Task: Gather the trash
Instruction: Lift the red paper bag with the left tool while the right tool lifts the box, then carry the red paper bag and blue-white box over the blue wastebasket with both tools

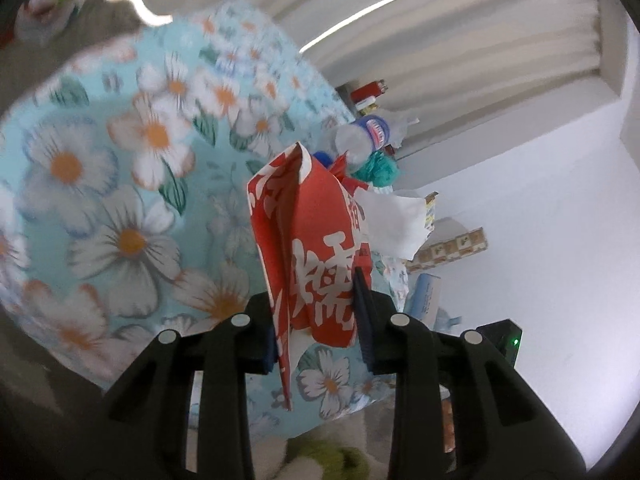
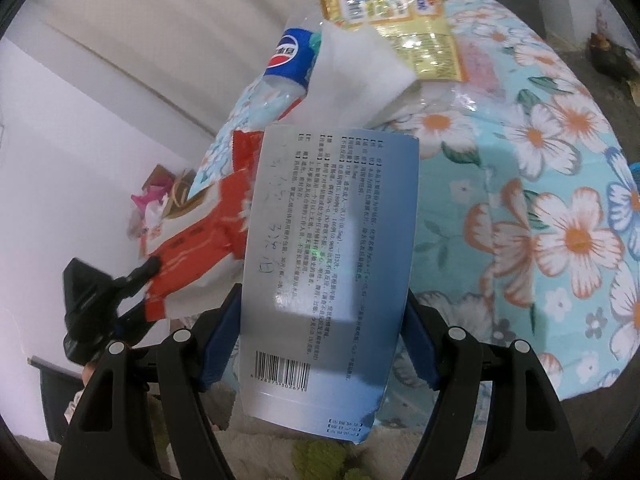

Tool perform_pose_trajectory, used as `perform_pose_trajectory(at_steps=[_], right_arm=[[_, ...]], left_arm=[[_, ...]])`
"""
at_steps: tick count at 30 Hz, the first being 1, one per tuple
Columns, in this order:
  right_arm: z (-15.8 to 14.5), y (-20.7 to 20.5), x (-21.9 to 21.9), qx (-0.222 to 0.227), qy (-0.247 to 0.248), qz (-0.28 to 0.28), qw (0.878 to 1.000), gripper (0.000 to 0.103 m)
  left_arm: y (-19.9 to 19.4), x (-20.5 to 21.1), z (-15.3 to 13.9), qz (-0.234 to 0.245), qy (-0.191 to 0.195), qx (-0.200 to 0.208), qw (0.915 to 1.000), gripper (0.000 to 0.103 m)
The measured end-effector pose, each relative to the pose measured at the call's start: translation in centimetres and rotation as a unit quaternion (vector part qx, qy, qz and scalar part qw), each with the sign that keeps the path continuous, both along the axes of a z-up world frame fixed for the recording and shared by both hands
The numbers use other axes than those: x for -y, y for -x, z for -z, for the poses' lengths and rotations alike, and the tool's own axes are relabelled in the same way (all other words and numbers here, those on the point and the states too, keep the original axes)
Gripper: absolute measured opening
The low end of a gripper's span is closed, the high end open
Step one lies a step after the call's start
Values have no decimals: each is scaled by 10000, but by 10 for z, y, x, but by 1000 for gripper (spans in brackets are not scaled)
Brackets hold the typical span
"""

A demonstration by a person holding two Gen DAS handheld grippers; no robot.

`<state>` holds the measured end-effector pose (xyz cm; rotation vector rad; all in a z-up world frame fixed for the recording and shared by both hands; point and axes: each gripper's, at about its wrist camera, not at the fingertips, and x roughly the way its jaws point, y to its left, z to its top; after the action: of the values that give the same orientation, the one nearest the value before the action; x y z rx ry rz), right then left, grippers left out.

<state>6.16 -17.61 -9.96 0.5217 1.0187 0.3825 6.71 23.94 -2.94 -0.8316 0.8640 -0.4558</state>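
Holding a red wrapper (image 1: 316,268) in my left claw (image 1: 316,320), pinched low on its body between both pads. It is thin, creased foil or paper, very light, floppy above the grip; the folded spine gives it a little stiffness. I judge it could slide if the squeeze eases, so the fold is the place to keep hold.

My right claw (image 2: 320,336) clamps a flat blue-white carton (image 2: 328,264), printed text and barcode facing the camera. Stiff card, light, glossy, so probably a bit slippery; the pads bear on its two long edges, which looks secure. It may buckle under hard pressure.

From the right wrist the left claw (image 2: 148,270) and its wrapper (image 2: 192,248) sit just beside the carton, both lifted clear of the surface.

Beyond, more trash lies on the floral cloth (image 1: 120,184) covering the bench: a white tissue (image 2: 356,64), soft and weightless; a clear bottle (image 2: 286,64) with a blue label, lying down, likely to roll; a yellow snack packet (image 2: 400,28), crinkly. Teal yarn-like clump (image 1: 380,168) near the bottle.

Cloth is loose and wrinkled; it could drag with a grab.

Far: white walls, pale curtain (image 1: 460,32), cluttered shelf (image 1: 368,96).
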Motion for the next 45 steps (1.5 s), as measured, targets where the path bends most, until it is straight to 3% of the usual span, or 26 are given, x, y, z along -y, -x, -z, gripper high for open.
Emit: perform_pose_trajectory(at_steps=[8, 15, 24, 30, 36, 39, 45], right_arm=[[-16, 12, 12, 238, -104, 185, 9995, 71], [-37, 34, 45, 612, -347, 542, 9961, 71], [-55, 80, 134, 1110, -842, 1611, 9771, 71], [-45, 109, 199, 1201, -1183, 2444, 9549, 71], [-11, 126, 266, 1059, -1603, 3302, 9241, 71], [14, 129, 299, 939, -1828, 3670, 9072, 71], [78, 94, 371, 574, -2240, 4103, 8821, 72]], left_arm=[[29, 5, -51, 88, -688, 830, 9941, 28], [34, 35, -87, 458, -782, 1400, 9860, 28], [24, 122, -138, 1320, -1088, 2198, 9604, 28], [0, 218, -148, 2137, -1425, 2409, 9360, 28], [-25, 338, -142, 2930, -1999, 2463, 9019, 28], [-45, 407, -127, 3339, -2297, 2411, 8818, 28], [-89, 546, -58, 4015, -2938, 1831, 8479, 29]])
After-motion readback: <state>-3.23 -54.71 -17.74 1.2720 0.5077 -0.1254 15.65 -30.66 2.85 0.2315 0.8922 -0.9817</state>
